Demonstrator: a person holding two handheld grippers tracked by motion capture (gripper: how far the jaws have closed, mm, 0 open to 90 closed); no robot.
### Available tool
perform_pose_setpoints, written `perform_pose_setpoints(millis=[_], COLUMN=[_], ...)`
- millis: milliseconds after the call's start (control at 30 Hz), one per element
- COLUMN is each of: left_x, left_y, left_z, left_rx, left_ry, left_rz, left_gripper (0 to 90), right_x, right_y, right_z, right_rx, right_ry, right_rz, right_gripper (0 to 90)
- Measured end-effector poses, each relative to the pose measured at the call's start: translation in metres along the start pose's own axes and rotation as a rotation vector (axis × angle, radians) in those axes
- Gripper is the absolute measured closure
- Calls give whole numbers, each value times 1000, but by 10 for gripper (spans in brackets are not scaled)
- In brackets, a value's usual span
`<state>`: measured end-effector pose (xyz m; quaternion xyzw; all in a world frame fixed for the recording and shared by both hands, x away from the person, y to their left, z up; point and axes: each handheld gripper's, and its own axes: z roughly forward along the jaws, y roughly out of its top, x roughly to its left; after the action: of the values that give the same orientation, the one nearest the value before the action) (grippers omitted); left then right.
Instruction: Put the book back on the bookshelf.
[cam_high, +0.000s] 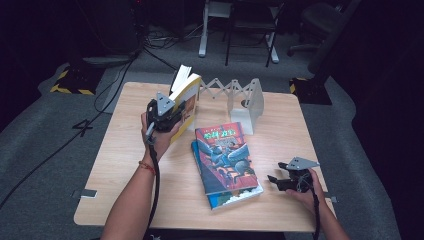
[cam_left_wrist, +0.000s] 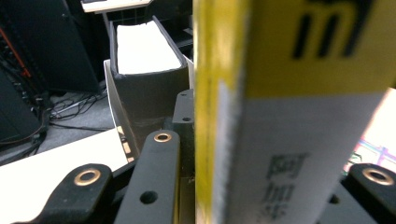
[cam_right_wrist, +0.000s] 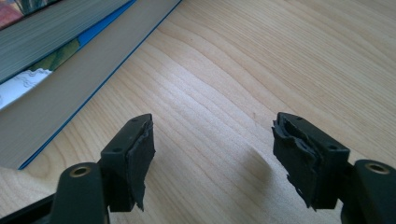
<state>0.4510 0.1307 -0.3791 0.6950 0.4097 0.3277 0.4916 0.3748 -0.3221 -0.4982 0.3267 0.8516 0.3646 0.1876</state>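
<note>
My left gripper (cam_high: 167, 112) clamps the yellow book (cam_high: 187, 100) upright just left of the rack (cam_high: 245, 102), ready to shelve, while my right gripper (cam_high: 282, 181) rests open.

Glossy paper cover on the yellow book (cam_high: 188, 102); matt, light wood-grain table (cam_high: 280, 130).

A light wooden tabletop (cam_high: 130, 190) stands on grey carpet (cam_high: 45, 125) in a dark room; chairs (cam_high: 250, 25) and cables (cam_high: 110, 75) behind.
</note>
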Motion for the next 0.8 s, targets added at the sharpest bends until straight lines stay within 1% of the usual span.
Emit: perform_pose_setpoints(millis=[133,167,200,267,300,433,533,633,800], left_x=[-1,-1,-1,-1,-3,-5,-8,-10,-15], left_y=[-4,-4,-6,-7,-8,-9,-12,-16,-22], left_z=[8,8,10,12,15,18,20,24,27], left_rx=[14,14,15,13,17,18,12,17,-3], left_ry=[21,21,26,33,43,47,54,67,90], left_rz=[-9,-9,-20,-30,-18,-26,-42,-57,-80], left_gripper=[750,750,750,750,750,750,749,749,749], right_x=[1,1,1,0,1,2,3,4,3], right_y=[0,0,0,0,0,1,1,1,1], right_z=[0,0,0,0,0,0,1,1,0], right_rx=[1,1,1,2,2,4,10,12,4], right_ry=[-2,-2,2,5,9,13,14,14,11], right_rz=[-7,-7,-7,-6,-11,-22,-29,-34,-31], right_gripper=[299,299,299,310,315,315,314,314,315])
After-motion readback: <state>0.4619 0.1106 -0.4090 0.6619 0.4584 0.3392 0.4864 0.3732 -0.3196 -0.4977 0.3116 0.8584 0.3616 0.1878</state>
